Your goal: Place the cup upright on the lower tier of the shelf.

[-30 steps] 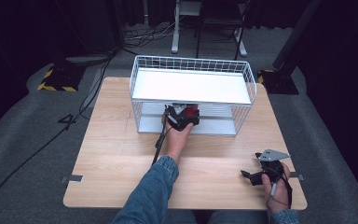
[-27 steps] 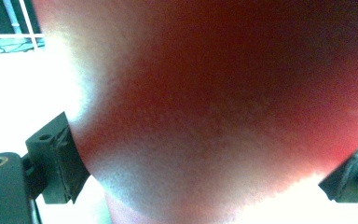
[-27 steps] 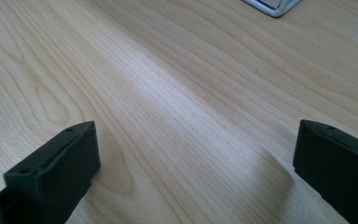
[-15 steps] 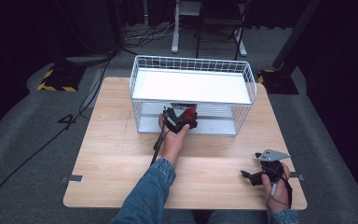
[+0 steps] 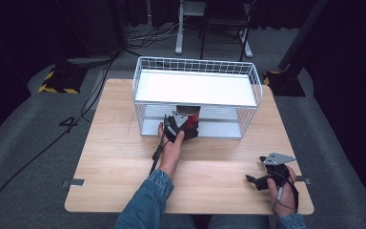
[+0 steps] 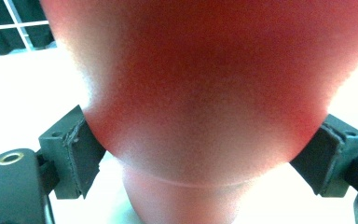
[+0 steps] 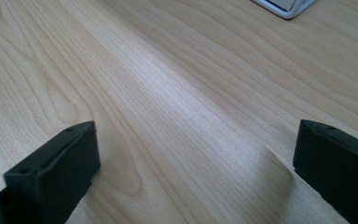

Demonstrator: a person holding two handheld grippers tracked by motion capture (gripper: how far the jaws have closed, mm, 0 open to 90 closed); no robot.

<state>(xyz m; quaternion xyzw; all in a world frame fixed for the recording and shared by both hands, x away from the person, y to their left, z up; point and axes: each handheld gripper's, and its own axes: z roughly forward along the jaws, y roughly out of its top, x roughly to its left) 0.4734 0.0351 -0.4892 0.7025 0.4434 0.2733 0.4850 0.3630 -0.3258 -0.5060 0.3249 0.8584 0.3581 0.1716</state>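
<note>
A red cup [image 5: 189, 111] stands on the lower shelf of a white wire rack [image 5: 196, 89], tucked under the upper shelf. My left gripper [image 5: 181, 126] reaches into the rack's open front and is shut on the cup. In the left gripper view the red cup [image 6: 200, 88] sits close up between the jaws, and both pads [image 6: 81, 154] press its sides just above the white shelf [image 6: 23, 93]. My right gripper [image 5: 254, 181] rests low over the wooden table [image 5: 114, 157] at the front right, open with nothing between its fingers [image 7: 51, 168].
The rack stands at the table's back middle, and a corner of its base [image 7: 285, 6] shows in the right gripper view. A cable [image 5: 156, 156] trails from the left gripper along the forearm. Dark floor with cables and stands surrounds the table.
The left gripper has shifted slightly to the left at the rack's front, and the red cup now sits a little deeper under the upper shelf. The right gripper has not moved.
</note>
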